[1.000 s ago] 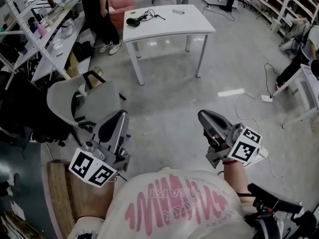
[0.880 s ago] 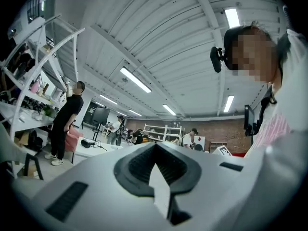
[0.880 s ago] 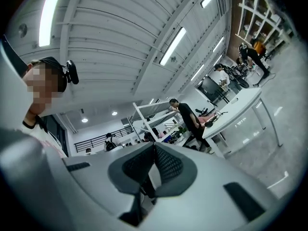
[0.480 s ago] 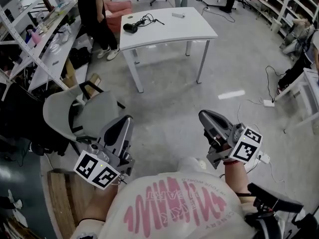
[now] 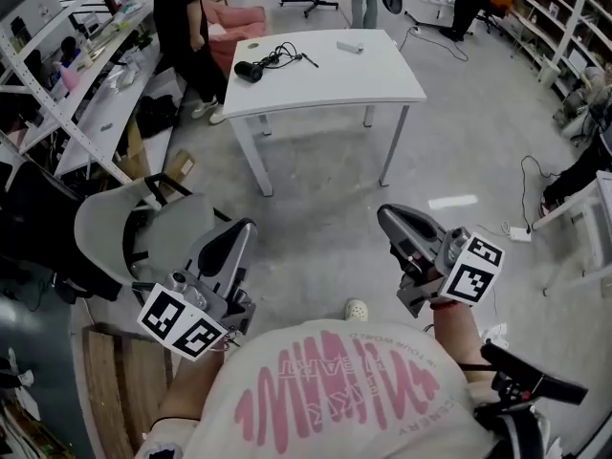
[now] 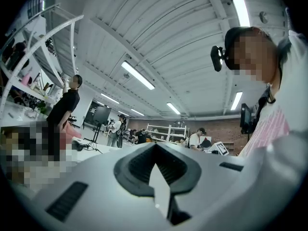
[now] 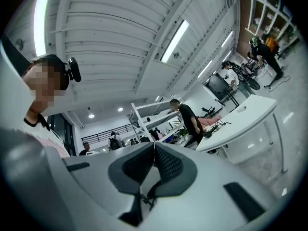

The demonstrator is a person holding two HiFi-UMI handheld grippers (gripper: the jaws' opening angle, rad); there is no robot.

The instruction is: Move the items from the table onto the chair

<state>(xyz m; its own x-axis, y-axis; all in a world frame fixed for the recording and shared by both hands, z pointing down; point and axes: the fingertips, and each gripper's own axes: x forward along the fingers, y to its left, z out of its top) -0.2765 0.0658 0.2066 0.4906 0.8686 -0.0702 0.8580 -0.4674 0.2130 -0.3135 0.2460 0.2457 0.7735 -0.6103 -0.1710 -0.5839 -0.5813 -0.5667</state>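
A white table stands ahead, in the upper middle of the head view. On it lie a black hair dryer with its cable and a small pale item. A grey chair stands at the left, close beside my left gripper. Both the left gripper and my right gripper are shut and empty, held level over the floor well short of the table. In the left gripper view the left gripper has its jaws together, with the hair dryer far off. The right gripper faces the table.
A person in black stands at the table's far left beside a shelving rack. A power strip with cable lies on the floor at the right. A wooden board sits at the bottom left. My shoe shows below.
I have walked toward the table, which now looks nearer and larger. Both grippers travelled along with me and stayed shut. The chair slid to my left.
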